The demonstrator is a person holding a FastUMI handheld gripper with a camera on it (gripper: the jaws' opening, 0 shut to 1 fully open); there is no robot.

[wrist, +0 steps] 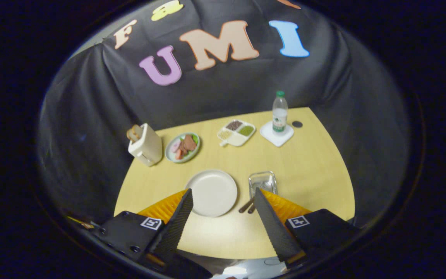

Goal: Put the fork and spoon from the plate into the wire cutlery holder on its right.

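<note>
A round white plate [212, 192] lies bare on the wooden table, just ahead of and between my fingertips. To its right stands the wire cutlery holder [262, 183], by the right fingertip. Two brown utensil handles [247, 206] stick out of the holder's near side towards me, next to the right finger; I cannot tell fork from spoon. My gripper [223, 192] hangs above the table's near edge, open wide, with nothing between its fingers.
Along the back of the table [316, 170] stand a cream toaster [144, 145] with bread in it, a plate of food [183, 147], a divided snack dish [236, 132], and a water bottle [280, 112] on a white coaster. A dark cap [297, 124] lies beside the coaster.
</note>
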